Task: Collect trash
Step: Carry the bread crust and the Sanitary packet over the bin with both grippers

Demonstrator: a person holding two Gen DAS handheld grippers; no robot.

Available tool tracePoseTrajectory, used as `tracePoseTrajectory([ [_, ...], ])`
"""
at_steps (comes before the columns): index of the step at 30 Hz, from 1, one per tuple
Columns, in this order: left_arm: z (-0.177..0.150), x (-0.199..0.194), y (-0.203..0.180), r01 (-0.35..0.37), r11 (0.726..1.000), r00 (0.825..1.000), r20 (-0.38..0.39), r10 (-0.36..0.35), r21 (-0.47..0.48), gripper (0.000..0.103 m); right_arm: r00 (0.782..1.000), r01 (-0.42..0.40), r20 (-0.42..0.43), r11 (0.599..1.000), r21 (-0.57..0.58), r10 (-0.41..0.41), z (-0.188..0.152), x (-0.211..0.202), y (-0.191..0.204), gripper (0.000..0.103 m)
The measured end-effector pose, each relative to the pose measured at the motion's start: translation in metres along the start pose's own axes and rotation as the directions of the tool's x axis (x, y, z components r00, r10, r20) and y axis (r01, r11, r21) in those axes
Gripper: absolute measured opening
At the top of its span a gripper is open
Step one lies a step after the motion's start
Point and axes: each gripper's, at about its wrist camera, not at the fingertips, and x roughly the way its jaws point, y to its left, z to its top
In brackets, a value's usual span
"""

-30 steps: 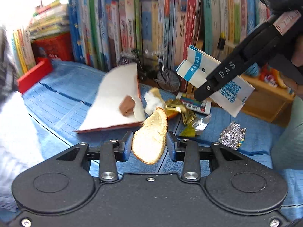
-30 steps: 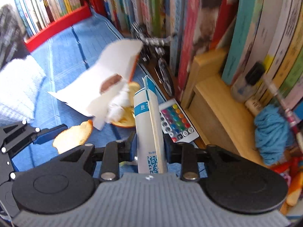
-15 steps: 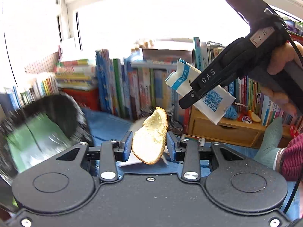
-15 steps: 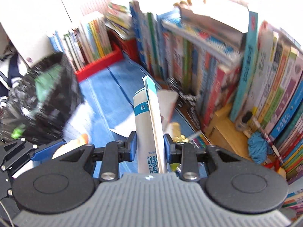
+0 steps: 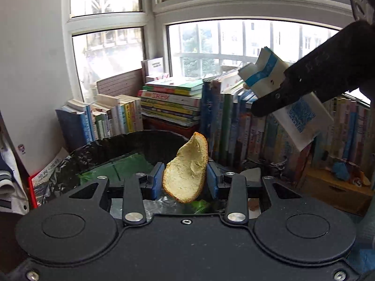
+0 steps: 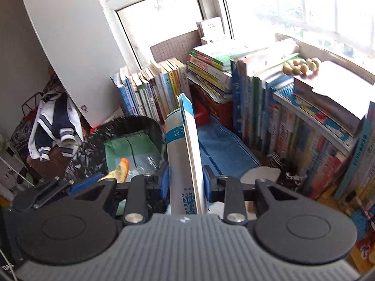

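Both tongs have risen from the blue mat to the black-lined bin (image 5: 98,154). Left tongs (image 5: 185,180) clamp the light, stiff peel (image 5: 187,171) edgewise; right tongs (image 6: 185,180) clamp the crushable carton (image 6: 182,159) mid-body.

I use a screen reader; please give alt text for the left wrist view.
The left hand-held gripper clamps a pale fruit peel above a black-lined trash bin. At upper right, the right hand-held gripper holds a white-and-blue carton before books and windows.
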Motion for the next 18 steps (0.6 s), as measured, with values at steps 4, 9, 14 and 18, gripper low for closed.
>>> tracePoseTrajectory([
  [4,-0.007,0.011,0.018,-0.05,0.998,0.998,-0.04,0.048,-0.034,0.037,0.998,-0.061,0.024,0.998,-0.029,0.062,0.008,0.014,0.023,0.036],
  [9,-0.015,0.023,0.027,-0.091,0.995,0.993,-0.074,0.087,-0.048,0.037,0.995,-0.102,0.009,0.993,-0.054,0.103,0.006,0.036,0.042,0.036],
  [14,-0.017,0.031,0.032,-0.117,0.992,0.989,-0.094,0.111,-0.055,0.038,0.992,-0.124,0.004,0.99,-0.072,0.124,0.004,0.055,0.052,0.036],
  [18,-0.02,0.035,0.036,-0.131,0.989,0.986,-0.112,0.123,-0.063,0.039,0.991,-0.135,-0.008,0.988,-0.075,0.135,0.007,0.069,0.058,0.036],
])
